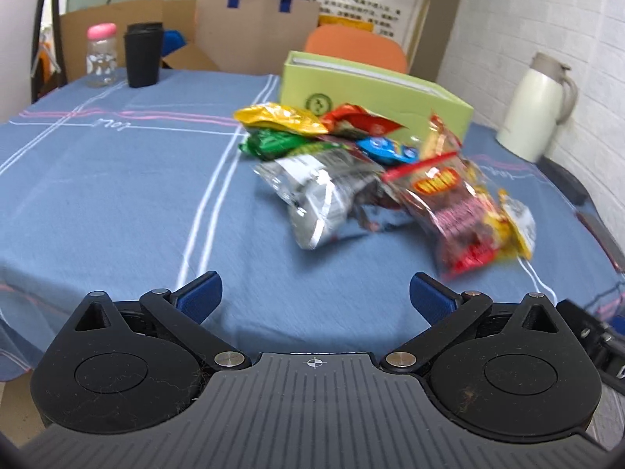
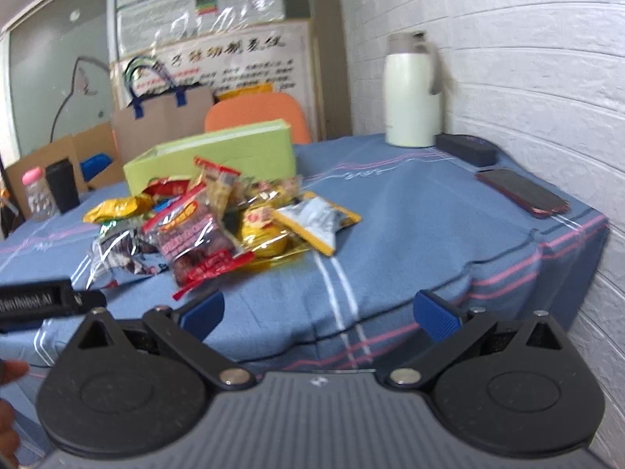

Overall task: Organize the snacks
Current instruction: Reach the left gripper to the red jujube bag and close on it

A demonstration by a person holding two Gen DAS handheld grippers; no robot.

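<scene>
A loose pile of snack packets (image 1: 375, 172) lies on the blue tablecloth, with a silver bag (image 1: 316, 199), a red-and-clear bag (image 1: 457, 211), a yellow packet (image 1: 279, 117) and a green one (image 1: 273, 144). Behind it stands an open light-green box (image 1: 375, 93). My left gripper (image 1: 315, 297) is open, near the table's front edge, short of the pile. In the right wrist view the same pile (image 2: 218, 219) and green box (image 2: 211, 156) sit to the left. My right gripper (image 2: 319, 312) is open and holds nothing, in front of the table's near edge.
A white thermos jug (image 2: 410, 90), a dark case (image 2: 466, 148) and a phone (image 2: 523, 191) sit at the table's right. A black cup (image 1: 142, 54) and a pink-capped bottle (image 1: 101, 54) stand far left. A brown paper bag (image 1: 254, 31) and an orange chair (image 1: 355, 47) are behind.
</scene>
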